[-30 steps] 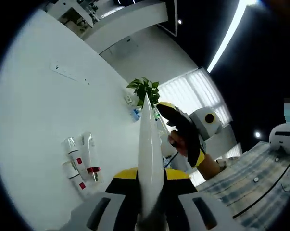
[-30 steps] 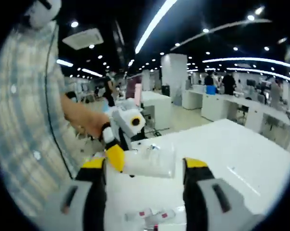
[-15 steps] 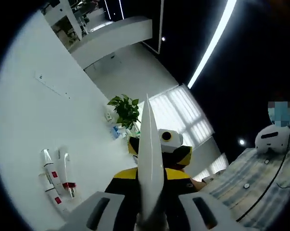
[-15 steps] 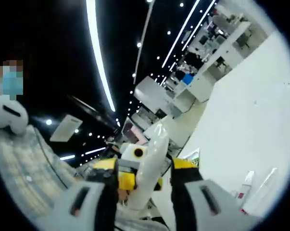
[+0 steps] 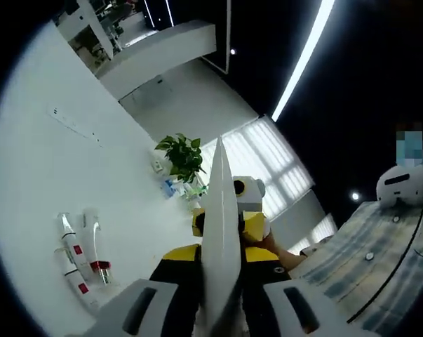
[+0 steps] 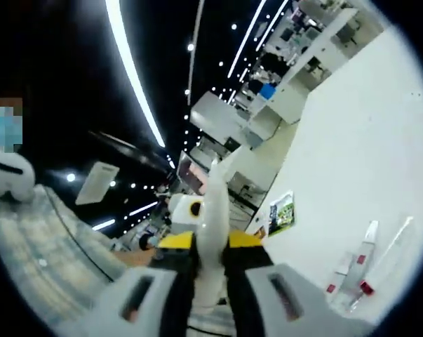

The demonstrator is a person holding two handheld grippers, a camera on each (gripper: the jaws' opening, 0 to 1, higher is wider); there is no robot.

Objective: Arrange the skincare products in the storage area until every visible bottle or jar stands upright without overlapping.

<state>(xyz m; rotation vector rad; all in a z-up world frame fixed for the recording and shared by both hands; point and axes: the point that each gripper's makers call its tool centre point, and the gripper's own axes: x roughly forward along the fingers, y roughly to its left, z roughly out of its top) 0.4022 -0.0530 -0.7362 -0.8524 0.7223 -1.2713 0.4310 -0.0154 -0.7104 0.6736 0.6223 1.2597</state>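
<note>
- Your left tool (image 5: 222, 309) is clamped on a white tube (image 5: 221, 232), its yellow-tipped jaws pressed to either side of it; the tube rises straight up the middle of the left gripper view and narrows to a flat, pointed end.
- Your right tool (image 6: 211, 281) grips the same white tube (image 6: 212, 232) from the other side; in the right gripper view the tube looks smooth, glossy and unmarked, wider low down between the jaws and thinner toward the top.
- Each tool appears just behind the tube in the other's view, so the two face each other with the tube held between them, up in the air and well above the tabletop (image 5: 50, 175).
- On the white tabletop, a small cluster of slim skincare tubes (image 5: 78, 256) lies flat, side by side; they are white or clear with red caps and red label patches. The same cluster appears at the lower right of the right gripper view.
- A leafy green plant (image 5: 179, 154) stands at the far edge of the tabletop.
- Your plaid sleeve (image 5: 365, 260) shows at the right of the left gripper view.
</note>
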